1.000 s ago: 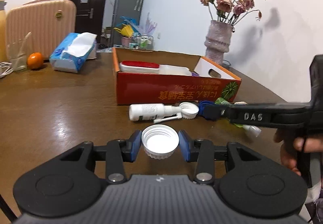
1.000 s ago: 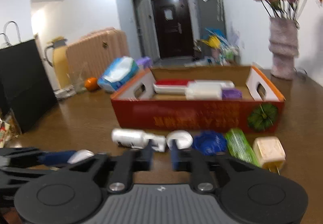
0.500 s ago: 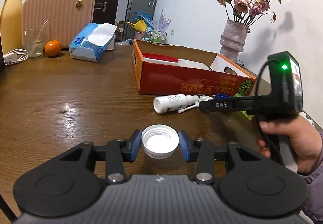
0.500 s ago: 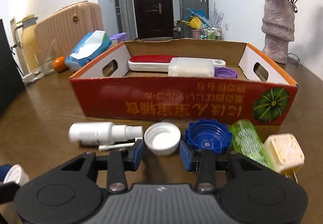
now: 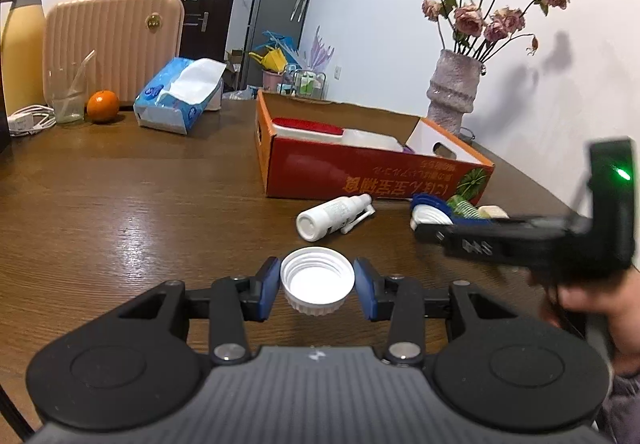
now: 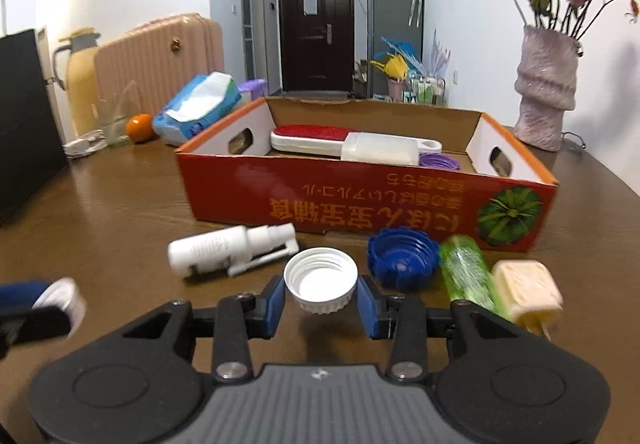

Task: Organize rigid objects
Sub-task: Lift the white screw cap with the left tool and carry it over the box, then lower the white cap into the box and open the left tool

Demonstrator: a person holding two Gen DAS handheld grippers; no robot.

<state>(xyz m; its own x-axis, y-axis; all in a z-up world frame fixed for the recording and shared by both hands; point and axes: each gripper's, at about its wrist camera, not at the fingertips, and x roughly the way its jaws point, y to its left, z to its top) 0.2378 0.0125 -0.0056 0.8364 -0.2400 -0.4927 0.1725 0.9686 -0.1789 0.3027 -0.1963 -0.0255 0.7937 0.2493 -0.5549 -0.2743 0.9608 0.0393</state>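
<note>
My left gripper (image 5: 317, 286) is shut on a white screw cap (image 5: 316, 278), held open side up just above the wooden table (image 5: 140, 212). My right gripper (image 6: 321, 294) is shut on a second white cap (image 6: 320, 280), in front of the red cardboard box (image 6: 360, 204). Beside that cap lie a white spray bottle (image 6: 228, 248), a blue cap (image 6: 404, 258), a green bottle (image 6: 466, 272) and a cream plug (image 6: 526, 288). The box holds a red-and-white brush (image 6: 312, 136), a clear container (image 6: 380, 150) and a purple lid (image 6: 438, 160). In the left wrist view the right gripper (image 5: 430, 222) reaches in from the right.
A vase of dried roses (image 6: 544, 104) stands behind the box on the right. At the back left are a tissue pack (image 5: 176, 100), an orange (image 5: 103, 106), a glass (image 5: 66, 96), a pink suitcase (image 5: 112, 44) and a yellow flask (image 5: 20, 52). A black bag (image 6: 24, 116) stands at the far left.
The right gripper came forward to the white cap beside the spray bottle and now grips it between its pads. The left gripper still holds its cap in about the same place.
</note>
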